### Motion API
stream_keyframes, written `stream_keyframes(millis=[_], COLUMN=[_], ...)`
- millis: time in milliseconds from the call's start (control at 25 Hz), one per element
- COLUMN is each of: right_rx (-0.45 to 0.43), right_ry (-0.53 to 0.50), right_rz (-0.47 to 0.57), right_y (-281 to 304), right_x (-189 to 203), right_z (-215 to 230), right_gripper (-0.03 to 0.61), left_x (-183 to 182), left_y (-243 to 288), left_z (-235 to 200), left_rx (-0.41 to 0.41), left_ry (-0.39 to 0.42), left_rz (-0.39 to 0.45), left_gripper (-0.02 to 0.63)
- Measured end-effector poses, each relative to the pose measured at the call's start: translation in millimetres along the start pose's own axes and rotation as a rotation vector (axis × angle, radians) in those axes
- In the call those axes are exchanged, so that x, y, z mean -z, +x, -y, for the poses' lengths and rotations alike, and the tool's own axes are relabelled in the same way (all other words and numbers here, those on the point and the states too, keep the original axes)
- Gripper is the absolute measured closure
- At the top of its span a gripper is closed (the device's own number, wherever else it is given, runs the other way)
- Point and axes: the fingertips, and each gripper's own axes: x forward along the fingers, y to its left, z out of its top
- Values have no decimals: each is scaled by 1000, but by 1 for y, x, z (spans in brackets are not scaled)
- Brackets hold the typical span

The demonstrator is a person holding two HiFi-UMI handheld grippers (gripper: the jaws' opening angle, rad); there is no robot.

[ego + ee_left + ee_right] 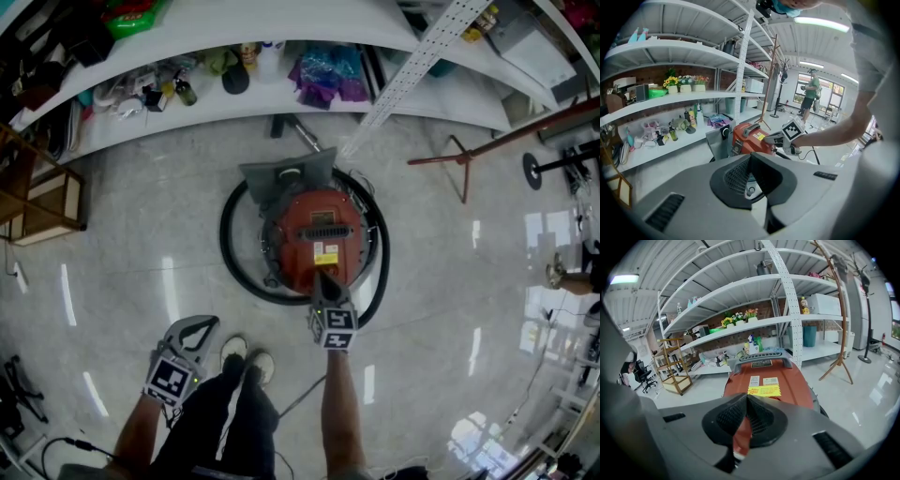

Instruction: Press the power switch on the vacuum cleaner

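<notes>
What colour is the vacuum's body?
The rounded plastic vacuum cleaner body is orange-red; clearest in right gripper view.

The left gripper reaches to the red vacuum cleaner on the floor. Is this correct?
No. The right gripper, not the left, reaches to the red vacuum cleaner on the floor, as the head view shows. The left gripper is held away from it.

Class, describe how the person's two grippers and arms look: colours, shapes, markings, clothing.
The left gripper and right gripper have smooth grey plastic bodies with black ribbed pads. Each carries a white cube printed with black square markers. The forearms are unsleeved; the person wears dark trousers and pale shoes.
</notes>
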Motion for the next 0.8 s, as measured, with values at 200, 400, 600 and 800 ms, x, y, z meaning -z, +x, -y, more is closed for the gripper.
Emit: stream_keyframes(millis=[200,400,600,800], right_rx=[-9,-24,-29,-24], right_ry=[-3,4,-8,-12], right_rz=[7,4,15,12], right_y=[3,5,0,-11], right_x=[0,0,-5,-5], right_z=[2,-2,-8,-6], right_gripper=[568,568,568,568], left_x=[0,-4,-5,-13], left_y=[-1,-3,-4,-9], left_z=[0,-1,0,3], left_rx=[-2,-6,-8,-9], left_ry=[6,6,11,5], left_rz=[8,20,23,32], left_gripper=[621,621,621,621])
